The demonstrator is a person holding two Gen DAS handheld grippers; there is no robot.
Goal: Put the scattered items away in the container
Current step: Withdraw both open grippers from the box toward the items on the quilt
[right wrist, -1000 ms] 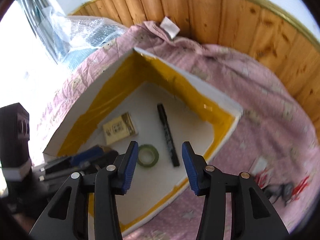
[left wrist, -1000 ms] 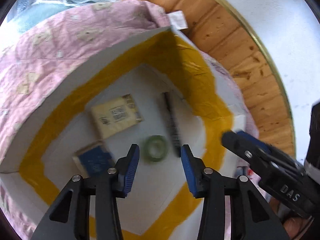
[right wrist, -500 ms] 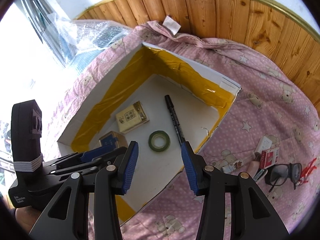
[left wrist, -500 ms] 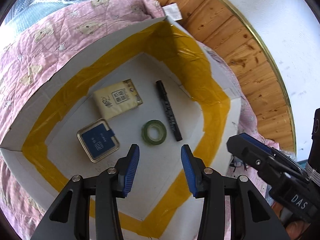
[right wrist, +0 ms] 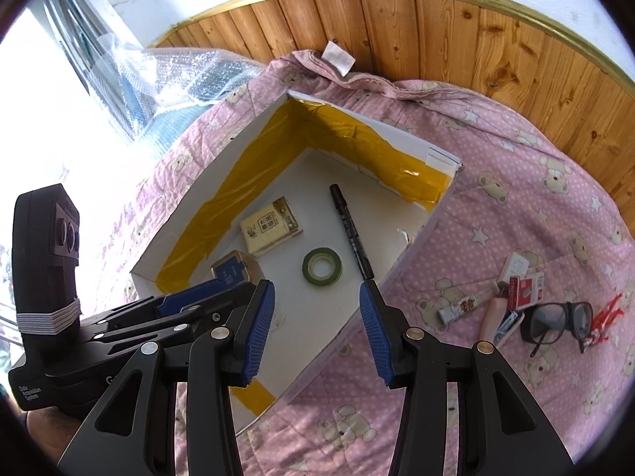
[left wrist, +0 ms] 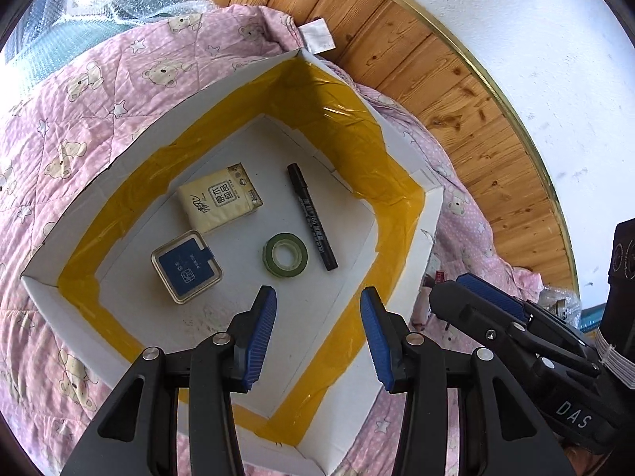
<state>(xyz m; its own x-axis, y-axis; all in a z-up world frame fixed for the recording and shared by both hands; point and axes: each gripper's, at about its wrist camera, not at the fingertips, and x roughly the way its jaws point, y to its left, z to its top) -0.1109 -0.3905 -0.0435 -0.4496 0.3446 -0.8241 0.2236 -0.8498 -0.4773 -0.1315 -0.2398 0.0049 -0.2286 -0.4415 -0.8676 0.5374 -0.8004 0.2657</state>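
**Four items lie in the box, a cluster waits on the quilt**

The white cardboard box [left wrist: 430,214], its inner walls lined with yellow tape, sits on a pink bear-print quilt [right wrist: 516,182] and fills the centre of the left wrist view. On its white floor lie four things, none touching another. A cream tissue pack [left wrist: 219,201] lies toward the upper left of the floor. Below it, toward the lower left, rests a square tin with a blue lid [left wrist: 186,267]. A green tape roll [left wrist: 285,254] lies flat just right of the tin, and a black marker [left wrist: 312,217] runs diagonally along the roll's right side, just beside it.

In the right wrist view the same box [right wrist: 397,127] takes the centre left of the frame, and the tin is partly hidden behind the other tool. Outside the box, at the right edge of that view, a loose cluster lies on the quilt: a small white and red carton [right wrist: 526,283], a slim tube [right wrist: 460,308], a pink stick-shaped item [right wrist: 490,317], dark-framed glasses [right wrist: 555,319] and a small red object [right wrist: 605,315].

The left gripper [left wrist: 315,335] hovers over the near part of the box floor, fingers spread and empty. The right gripper [right wrist: 316,331] hangs above the box's near right wall, likewise spread and empty.

Wooden panelling [right wrist: 456,35] runs behind the quilt, and bubble wrap [right wrist: 186,75] lies at the upper left.
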